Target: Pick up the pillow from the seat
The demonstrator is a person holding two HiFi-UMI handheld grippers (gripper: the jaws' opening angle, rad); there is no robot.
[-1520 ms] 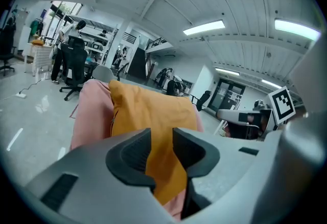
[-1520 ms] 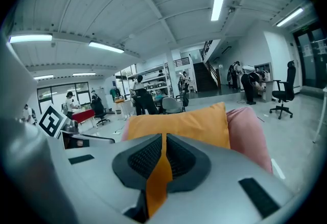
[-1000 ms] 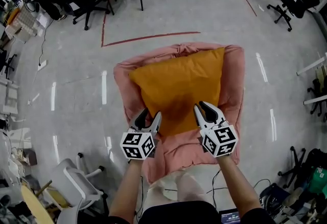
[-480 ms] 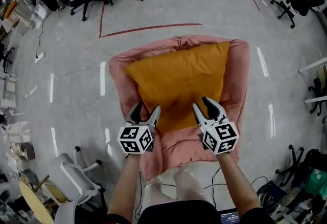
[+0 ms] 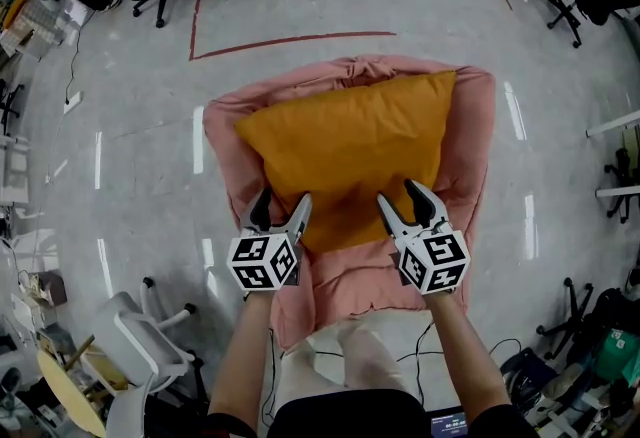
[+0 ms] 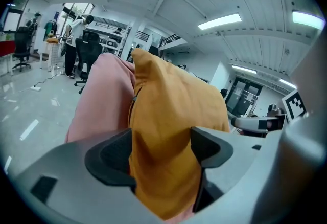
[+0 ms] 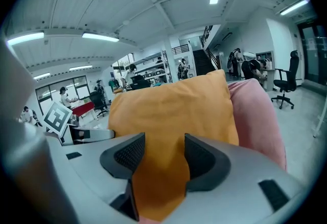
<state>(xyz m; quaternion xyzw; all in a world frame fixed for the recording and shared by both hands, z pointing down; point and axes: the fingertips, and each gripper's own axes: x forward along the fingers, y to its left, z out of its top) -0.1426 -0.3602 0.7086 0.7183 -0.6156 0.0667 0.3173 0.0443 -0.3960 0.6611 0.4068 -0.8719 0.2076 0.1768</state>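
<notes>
The pillow (image 5: 345, 151) is a plump, mustard-orange rectangle of soft, matte cloth, lightly creased, with a shaded dip near its front edge. It lies on the pink padded seat (image 5: 470, 166), covering most of the cushion. The seat's puffy rim shows round its back and both sides, and a band of pink shows in front. The seat stands on the glossy grey floor (image 5: 120, 126), just short of a red tape line (image 5: 290, 41).

The person stands at the seat's front with both arms out. The left gripper (image 5: 283, 206) and the right gripper (image 5: 402, 198) are side by side at the pillow's near edge, a little apart. The left fingers (image 6: 110, 155) stand wide and have just been opening. A fold of orange cloth bulges up between them and fills the gap, brushing both pads without looking pinched. The right fingers (image 7: 125, 155) are about half apart and have also just been opening. The pillow's edge lies between them in the same loose way. A white office chair (image 5: 150, 336) sits to the person's left.
</notes>
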